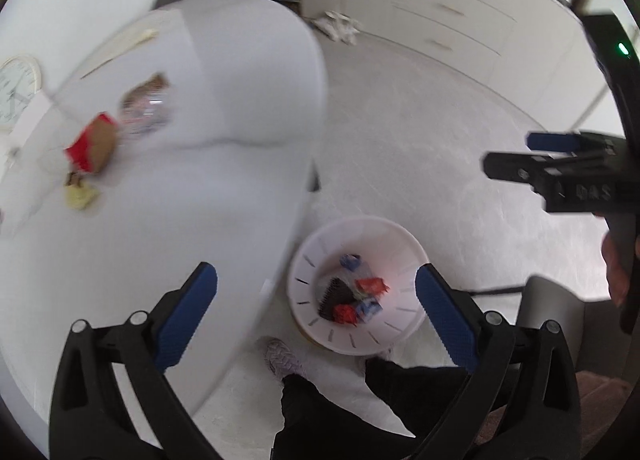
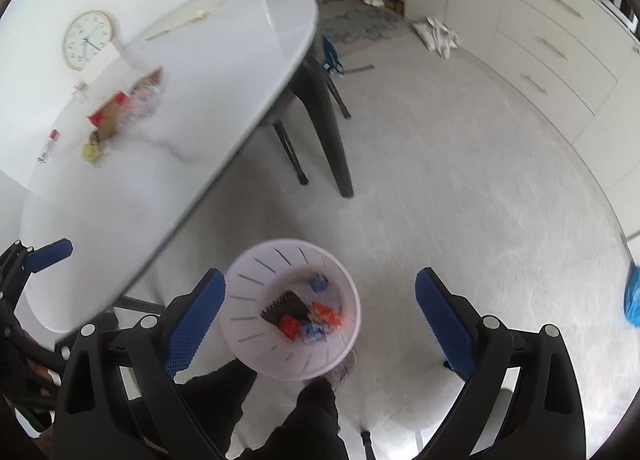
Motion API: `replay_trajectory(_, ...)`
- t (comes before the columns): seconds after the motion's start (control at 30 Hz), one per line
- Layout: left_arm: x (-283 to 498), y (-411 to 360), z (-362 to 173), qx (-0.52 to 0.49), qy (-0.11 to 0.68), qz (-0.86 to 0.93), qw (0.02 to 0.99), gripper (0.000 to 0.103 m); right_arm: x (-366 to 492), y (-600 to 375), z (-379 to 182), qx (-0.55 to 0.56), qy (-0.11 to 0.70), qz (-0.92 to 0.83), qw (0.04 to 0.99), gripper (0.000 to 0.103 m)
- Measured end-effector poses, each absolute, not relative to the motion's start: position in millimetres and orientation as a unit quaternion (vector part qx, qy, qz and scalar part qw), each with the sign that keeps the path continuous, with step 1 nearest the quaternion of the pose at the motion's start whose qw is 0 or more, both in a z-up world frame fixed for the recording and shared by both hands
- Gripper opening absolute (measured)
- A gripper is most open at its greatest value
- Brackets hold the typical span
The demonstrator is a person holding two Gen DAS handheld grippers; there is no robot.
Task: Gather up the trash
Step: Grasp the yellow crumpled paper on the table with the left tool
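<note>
A white bin point(image 1: 356, 292) stands on the grey floor point(image 1: 420, 140), right beside the white table point(image 1: 180, 200). Inside the bin lie wrappers point(image 1: 370, 286): two red, two blue and one black, though they are a bit blurry. More trash is up on the table: a red and brown carton point(image 1: 92, 148), a clear packet point(image 1: 146, 110) touching it, and a small yellow crumpled bit point(image 1: 82, 196) nearby. A round clock point(image 2: 87, 39) leans by the wall.

The left gripper point(image 1: 316, 320) is above the bin and the table edge, its two blue pads spread wide with nothing in them. The right gripper point(image 2: 320, 320) is above the bin too, spread wide and empty. The person's dark legs point(image 1: 340, 412) and one shoe point(image 1: 282, 356) stand next to the bin. Black chair legs point(image 2: 332, 140) stand under the table.
</note>
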State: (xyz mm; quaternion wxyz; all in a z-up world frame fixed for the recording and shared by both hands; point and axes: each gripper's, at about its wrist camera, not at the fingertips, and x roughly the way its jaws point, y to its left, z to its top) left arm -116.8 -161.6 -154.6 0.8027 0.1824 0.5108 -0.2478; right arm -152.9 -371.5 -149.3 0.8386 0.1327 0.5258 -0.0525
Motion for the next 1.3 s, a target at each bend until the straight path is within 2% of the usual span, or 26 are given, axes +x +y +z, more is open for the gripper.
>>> replay_trajectory(0.23,-74.1,-83.4,-112.9,0.128,0.49,-0.152,0.848,0.095,-117.6,-331.7,-98.1,0.125,0.482,-0.006,0.867,0.1)
replay_trajectory(0.43,-42.1,-19.2,-104.9,0.084,0.486,-0.1,0.864,0.095,-87.4,-287.0,-77.2,0.111,0.463,0.026,0.879,0.1)
replay_trajectory(0.6,-6.9,12.4,-120.2,0.046,0.496,-0.073,0.864,0.095,-67.8,-256.5,-72.0,0.101,0.463,0.028,0.88,0.1)
replay_trajectory(0.97,95.6,31.3,-192.0,-0.009,0.54,-0.023,0.841,0.095,-38.2,-225.2,-70.2,0.11,0.472,0.017,0.875,0.1)
replay_trajectory(1.3,144.9,21.8,-242.6,0.01,0.575,0.001,0.818,0.068,-24.7,-228.5,-81.3,0.114,0.494,-0.001,0.862,0.1)
